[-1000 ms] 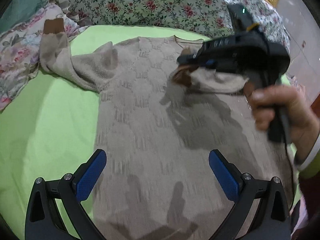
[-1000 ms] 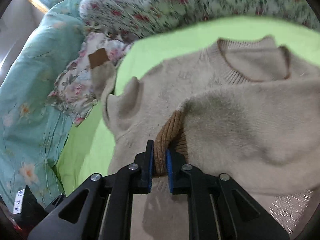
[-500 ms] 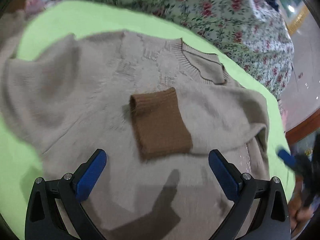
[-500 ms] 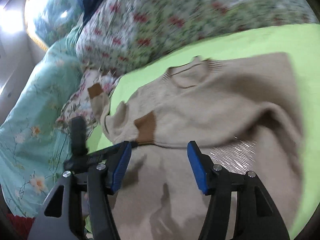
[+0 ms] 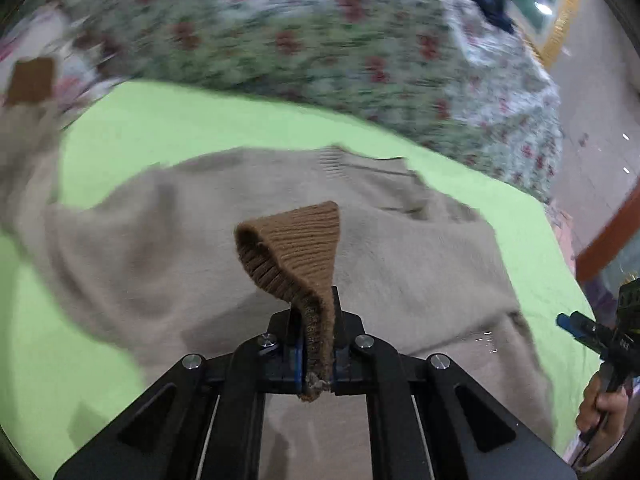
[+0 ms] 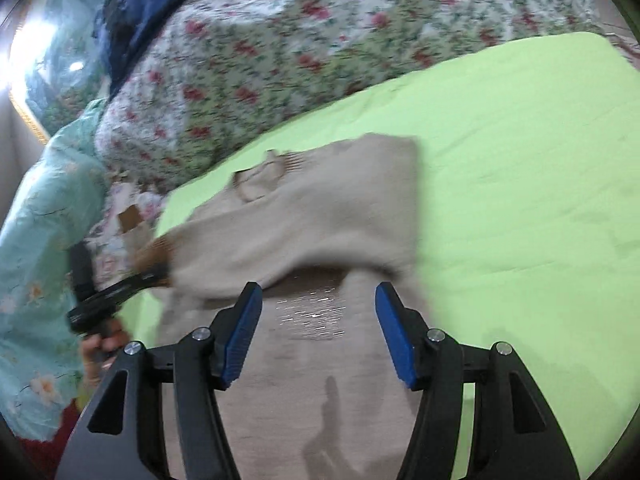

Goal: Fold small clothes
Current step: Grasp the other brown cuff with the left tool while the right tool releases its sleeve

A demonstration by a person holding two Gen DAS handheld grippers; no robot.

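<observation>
Left wrist view: left gripper [image 5: 316,344] pinches the brown cuff [image 5: 296,248] over the sweater [image 5: 168,256]; right gripper [image 6: 316,332] spread, empty. Other sleeve [image 5: 24,152] unfolded; folding barely begun.

- The left tongs [image 5: 316,354], which a second earlier stood wide open over the sweater [image 5: 168,256], had closed on the brown cuff [image 5: 298,254] of the folded-over sleeve and lifted it off the sweater's body.
- The right tongs [image 6: 318,332], pinched on that same cuff a second earlier, had let go; their blue pads [image 6: 242,334] stood apart with nothing between them.
- The right tongs had drawn away from the cuff to the sweater's lower part; in the left wrist view they showed only at the far right edge [image 5: 576,328].
- The cuff, lying flat half a second earlier, stood up in a peak from the left tongs.
</observation>
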